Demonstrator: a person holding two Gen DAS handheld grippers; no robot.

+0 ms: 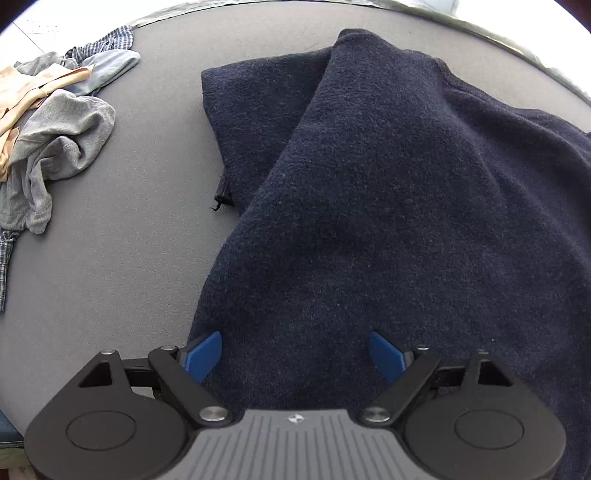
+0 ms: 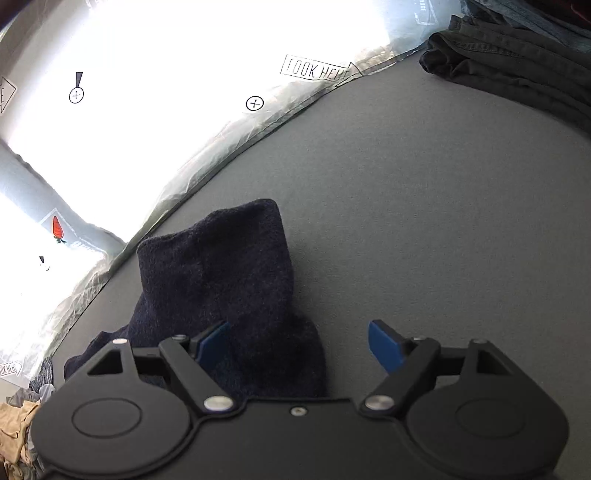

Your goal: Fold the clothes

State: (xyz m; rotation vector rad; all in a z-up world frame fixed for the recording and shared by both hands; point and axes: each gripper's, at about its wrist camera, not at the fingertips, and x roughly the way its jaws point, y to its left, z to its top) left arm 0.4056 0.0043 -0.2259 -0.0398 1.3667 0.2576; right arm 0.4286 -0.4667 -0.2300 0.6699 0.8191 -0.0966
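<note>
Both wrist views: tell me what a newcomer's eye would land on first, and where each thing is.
The navy sweater dominates, spread over the grey table under the left gripper, whose blue fingers stand open above it. At the left edge lies a crumpled pile of clothes. In the right wrist view, a glaring white backdrop edges the table, with dark folded clothes at the far right.

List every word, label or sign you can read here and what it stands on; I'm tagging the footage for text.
"LOOK HERE", in an arrow-shaped frame: on the printed sheet along the table's far edge.
Second arrow label, low on the left of that sheet: probably the same words, too small to be sure.
Text at the sheet's top right: too blurred to read.
Circled crosses, exclamation marks, a red strawberry picture: signs, no words.
Navy sweater: no text visible.
</note>
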